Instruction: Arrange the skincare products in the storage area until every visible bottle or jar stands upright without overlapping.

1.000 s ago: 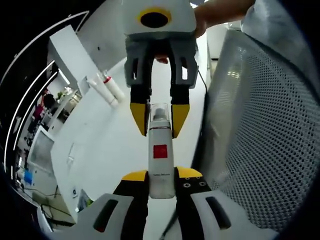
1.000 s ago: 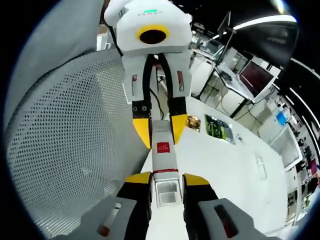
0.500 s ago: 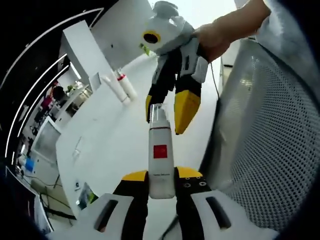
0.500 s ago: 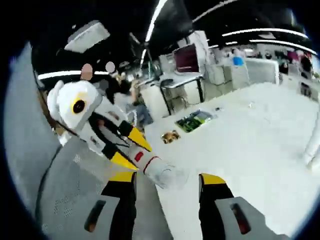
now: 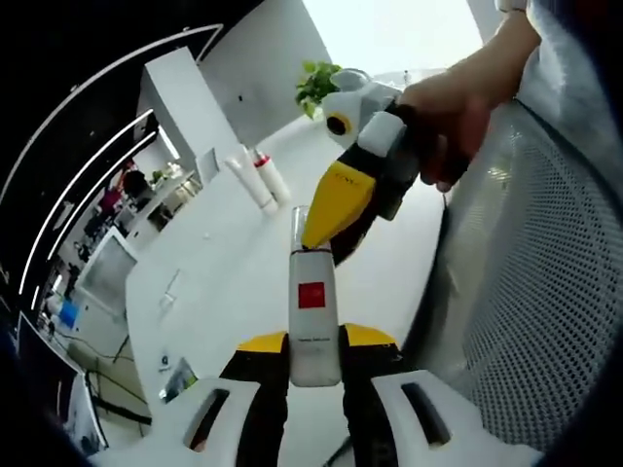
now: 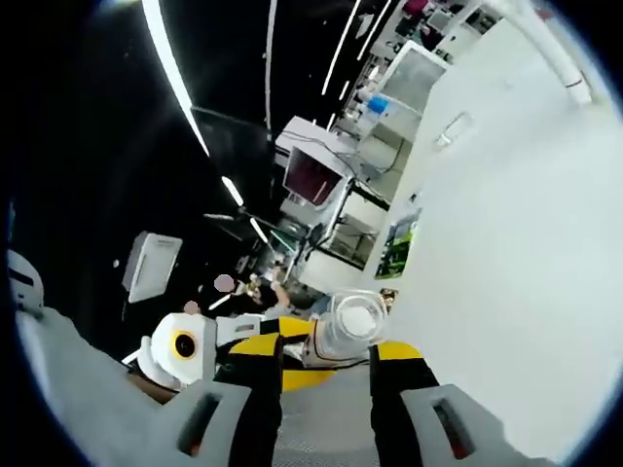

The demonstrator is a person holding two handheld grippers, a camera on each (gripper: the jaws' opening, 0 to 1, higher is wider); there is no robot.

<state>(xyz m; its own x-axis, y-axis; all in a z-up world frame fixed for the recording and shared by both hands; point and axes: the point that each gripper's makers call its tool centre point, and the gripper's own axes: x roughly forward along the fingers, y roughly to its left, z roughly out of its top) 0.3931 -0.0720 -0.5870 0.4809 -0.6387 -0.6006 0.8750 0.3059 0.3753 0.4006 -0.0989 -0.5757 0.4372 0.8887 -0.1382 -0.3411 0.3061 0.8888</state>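
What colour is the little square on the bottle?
Red, on the white bottle held in the left claw; the left gripper view shows it best.

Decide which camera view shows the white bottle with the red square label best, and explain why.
The left gripper view: the white bottle shows lengthwise, red label facing the camera, held by the left gripper. The right gripper view shows mainly its clear cap end-on.

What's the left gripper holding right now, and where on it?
The left gripper holds a white bottle with a red label, its fingers clamped on the lower body; the clear cap points away.
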